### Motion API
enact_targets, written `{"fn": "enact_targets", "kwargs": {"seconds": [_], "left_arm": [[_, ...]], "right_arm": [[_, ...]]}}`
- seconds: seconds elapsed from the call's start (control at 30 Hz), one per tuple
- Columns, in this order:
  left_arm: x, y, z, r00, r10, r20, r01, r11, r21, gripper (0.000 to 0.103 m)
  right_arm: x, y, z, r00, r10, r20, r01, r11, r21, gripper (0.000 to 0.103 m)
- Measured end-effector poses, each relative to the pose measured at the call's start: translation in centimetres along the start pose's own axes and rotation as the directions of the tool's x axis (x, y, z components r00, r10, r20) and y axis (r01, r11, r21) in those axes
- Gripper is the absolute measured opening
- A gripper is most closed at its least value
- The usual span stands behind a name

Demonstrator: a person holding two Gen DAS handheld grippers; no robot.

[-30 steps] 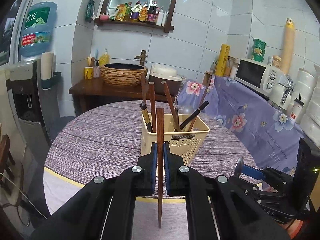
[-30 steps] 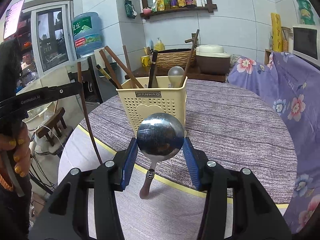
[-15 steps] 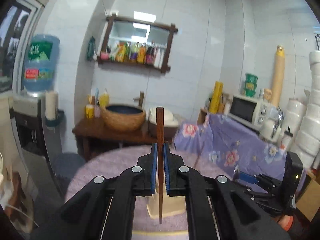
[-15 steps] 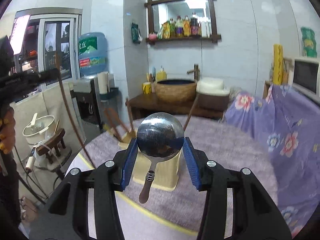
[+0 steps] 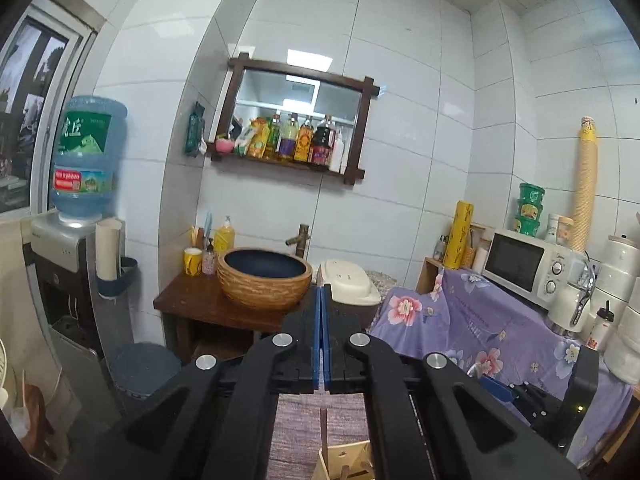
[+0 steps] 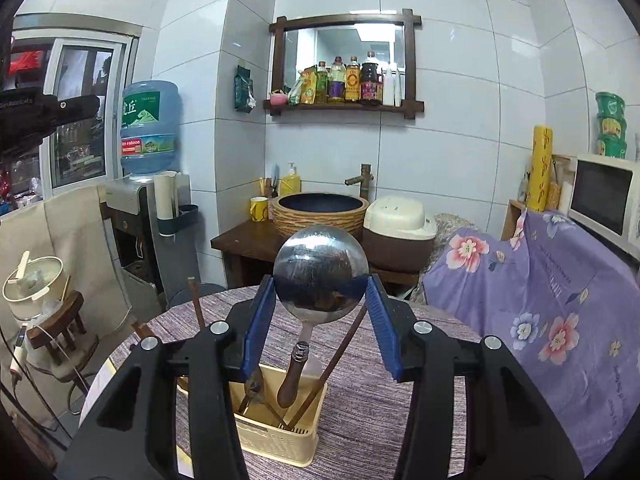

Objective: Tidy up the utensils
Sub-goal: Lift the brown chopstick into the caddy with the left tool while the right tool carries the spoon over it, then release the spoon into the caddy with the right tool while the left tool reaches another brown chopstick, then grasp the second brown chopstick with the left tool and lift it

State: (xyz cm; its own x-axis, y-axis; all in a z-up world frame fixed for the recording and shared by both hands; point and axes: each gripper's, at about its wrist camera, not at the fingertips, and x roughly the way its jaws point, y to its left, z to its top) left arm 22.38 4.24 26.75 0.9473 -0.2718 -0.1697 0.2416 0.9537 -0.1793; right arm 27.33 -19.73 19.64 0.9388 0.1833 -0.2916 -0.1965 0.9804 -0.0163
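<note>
The left gripper (image 5: 321,320) has its two blue pads pressed flat together, with nothing between them. It is up high and looks at the wall and the one brown sink bowl (image 5: 264,278). A thin dark stick (image 5: 323,432) shows just under the closed pads, going down to the basket; it may be a chopstick, but the view is too poor to be sure.

The right gripper (image 6: 320,312) is about half open and pinches one shiny metal ladle (image 6: 320,276) by its round bowl. One blue pad (image 6: 260,332) touches each side of the bowl. The ladle's brown handle hangs down into the one yellow basket (image 6: 276,436) on the round table (image 6: 400,400).

In the basket I can count about four brown chopsticks (image 6: 340,356) leaning this way and that. More may hide behind the gripper.
</note>
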Motion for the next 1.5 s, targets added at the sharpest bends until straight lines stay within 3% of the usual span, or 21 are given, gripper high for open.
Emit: {"fn": "enact_targets", "kwargs": {"seconds": [0.3, 0.43, 0.53, 0.8, 0.97, 1.07, 1.13, 1.17, 1.4, 1.5], "left_arm": [[2.0, 5.1, -3.7, 0.989, 0.074, -0.127, -0.08, 0.996, -0.049, 0.002], [2.0, 7.2, -5.5, 0.976, 0.113, -0.185, -0.122, 0.992, -0.041, 0.002], [2.1, 8.7, -7.3, 0.961, 0.157, -0.228, -0.17, 0.985, -0.038, 0.002], [3.5, 13.3, -12.3, 0.896, 0.232, -0.379, -0.272, 0.961, -0.054, 0.003], [3.7, 13.8, -14.2, 0.876, 0.247, -0.414, -0.285, 0.958, -0.032, 0.003], [3.9, 14.2, -15.5, 0.863, 0.254, -0.436, -0.296, 0.955, -0.028, 0.013], [4.2, 14.6, -16.8, 0.848, 0.26, -0.461, -0.307, 0.951, -0.029, 0.046], [4.4, 14.8, -17.4, 0.842, 0.257, -0.474, -0.309, 0.95, -0.033, 0.05], [9.6, 16.0, -22.2, 0.748, 0.302, -0.591, -0.355, 0.934, 0.027, 0.049], [12.8, 16.9, -23.4, 0.706, 0.356, -0.613, -0.401, 0.914, 0.069, 0.037]], "right_arm": [[2.0, 1.5, -3.7, 0.997, 0.02, -0.076, -0.024, 0.999, -0.049, 0.047], [2.0, 1.9, -5.1, 0.996, 0.025, -0.09, -0.031, 0.997, -0.065, 0.048], [1.5, 1.7, -5.7, 0.996, 0.047, -0.074, -0.05, 0.998, -0.043, 0.048], [1.2, 2.5, -5.0, 0.997, 0.027, -0.072, -0.032, 0.996, -0.078, 0.049], [0.3, 2.8, -4.8, 0.999, 0.018, -0.049, -0.022, 0.996, -0.085, 0.058], [-1.0, 2.4, -4.7, 1.0, 0.013, -0.024, -0.015, 0.998, -0.059, 0.06], [-2.3, 1.9, -4.9, 1.0, 0.003, -0.017, -0.003, 1.0, -0.028, 0.061], [-2.9, 1.7, -5.1, 1.0, 0.003, -0.02, -0.003, 1.0, -0.008, 0.061], [-5.4, 2.6, -9.9, 0.994, 0.038, -0.105, -0.032, 0.998, 0.054, 0.067], [-5.6, 2.8, -12.0, 0.986, 0.063, -0.152, -0.05, 0.994, 0.093, 0.067]]}}
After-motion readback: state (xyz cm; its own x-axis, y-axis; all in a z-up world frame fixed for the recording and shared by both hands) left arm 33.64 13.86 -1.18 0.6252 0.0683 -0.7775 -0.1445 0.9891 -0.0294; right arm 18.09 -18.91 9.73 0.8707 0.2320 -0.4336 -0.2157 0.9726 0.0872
